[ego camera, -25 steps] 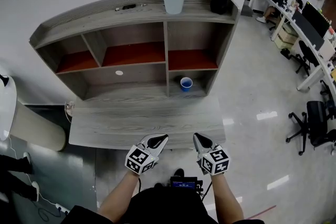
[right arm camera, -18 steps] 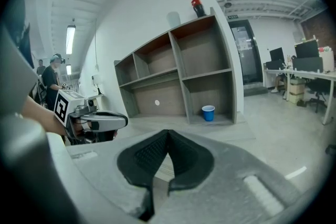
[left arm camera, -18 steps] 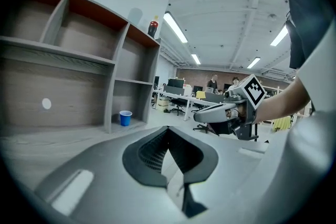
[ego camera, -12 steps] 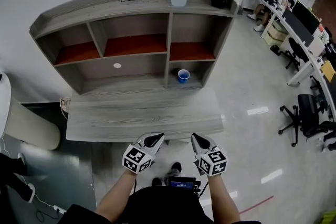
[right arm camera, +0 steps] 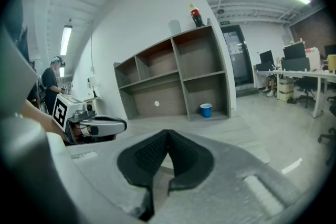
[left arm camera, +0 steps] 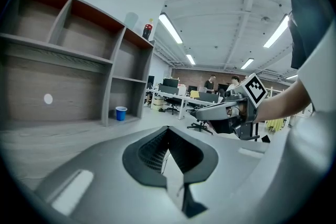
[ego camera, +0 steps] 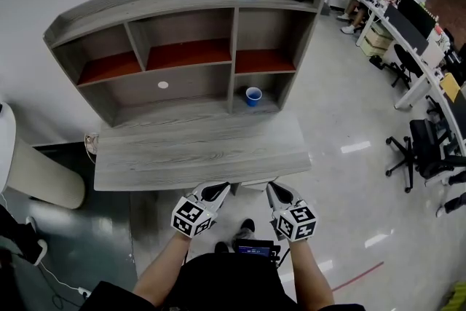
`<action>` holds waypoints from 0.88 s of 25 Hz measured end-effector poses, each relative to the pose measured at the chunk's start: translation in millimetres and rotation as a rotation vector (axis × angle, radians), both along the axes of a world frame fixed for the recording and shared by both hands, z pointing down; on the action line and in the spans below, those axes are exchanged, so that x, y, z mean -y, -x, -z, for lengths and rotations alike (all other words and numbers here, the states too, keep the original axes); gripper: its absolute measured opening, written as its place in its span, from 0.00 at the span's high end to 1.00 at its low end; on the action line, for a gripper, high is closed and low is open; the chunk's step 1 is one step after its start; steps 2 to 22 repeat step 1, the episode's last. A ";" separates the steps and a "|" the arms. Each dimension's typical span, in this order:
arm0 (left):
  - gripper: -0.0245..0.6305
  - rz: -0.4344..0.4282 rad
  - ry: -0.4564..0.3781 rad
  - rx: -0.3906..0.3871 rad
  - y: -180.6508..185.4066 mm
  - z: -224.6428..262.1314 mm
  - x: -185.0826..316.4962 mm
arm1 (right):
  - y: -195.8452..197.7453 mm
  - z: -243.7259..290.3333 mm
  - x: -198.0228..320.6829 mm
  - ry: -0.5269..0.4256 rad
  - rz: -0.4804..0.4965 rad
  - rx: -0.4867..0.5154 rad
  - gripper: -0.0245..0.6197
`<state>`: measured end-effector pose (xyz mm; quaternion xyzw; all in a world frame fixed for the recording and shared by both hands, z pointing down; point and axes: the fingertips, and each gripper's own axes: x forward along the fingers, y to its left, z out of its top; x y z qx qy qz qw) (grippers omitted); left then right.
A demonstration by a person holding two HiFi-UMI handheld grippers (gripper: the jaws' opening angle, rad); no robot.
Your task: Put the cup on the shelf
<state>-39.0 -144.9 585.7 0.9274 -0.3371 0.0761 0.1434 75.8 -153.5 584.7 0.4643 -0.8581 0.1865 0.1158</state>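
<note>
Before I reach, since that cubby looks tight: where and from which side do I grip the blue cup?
Probably the side wall of the blue cup, near its rim, through the open front of its compartment: it stands upright, boards beside and behind.

Left gripper [ego camera: 218, 191] and right gripper [ego camera: 276, 190] are pale grey with black ribbed pads [left arm camera: 149, 152] and black-and-white marker cubes [ego camera: 191, 218]; dark top [ego camera: 218, 288].
</note>
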 end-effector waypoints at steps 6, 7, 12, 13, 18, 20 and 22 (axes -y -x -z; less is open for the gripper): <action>0.96 -0.004 0.001 -0.002 0.1 0.0 -3.3 | 0.5 -0.1 -3.4 -0.001 -0.002 0.000 0.96; 0.96 -0.004 0.001 -0.002 0.1 0.0 -3.3 | 0.5 -0.1 -3.4 -0.001 -0.002 0.000 0.96; 0.96 -0.004 0.001 -0.002 0.1 0.0 -3.3 | 0.5 -0.1 -3.4 -0.001 -0.002 0.000 0.96; 0.96 -0.004 0.001 -0.002 0.1 0.0 -3.3 | 0.5 -0.1 -3.4 -0.001 -0.002 0.000 0.96; 0.96 -0.004 0.001 -0.002 0.1 0.0 -3.3 | 0.5 -0.1 -3.4 -0.001 -0.002 0.000 0.96; 0.96 -0.004 0.001 -0.002 0.1 0.0 -3.3 | 0.5 -0.1 -3.4 -0.001 -0.002 0.000 0.96; 0.96 -0.004 0.001 -0.002 0.1 0.0 -3.3 | 0.5 -0.1 -3.4 -0.001 -0.002 0.000 0.96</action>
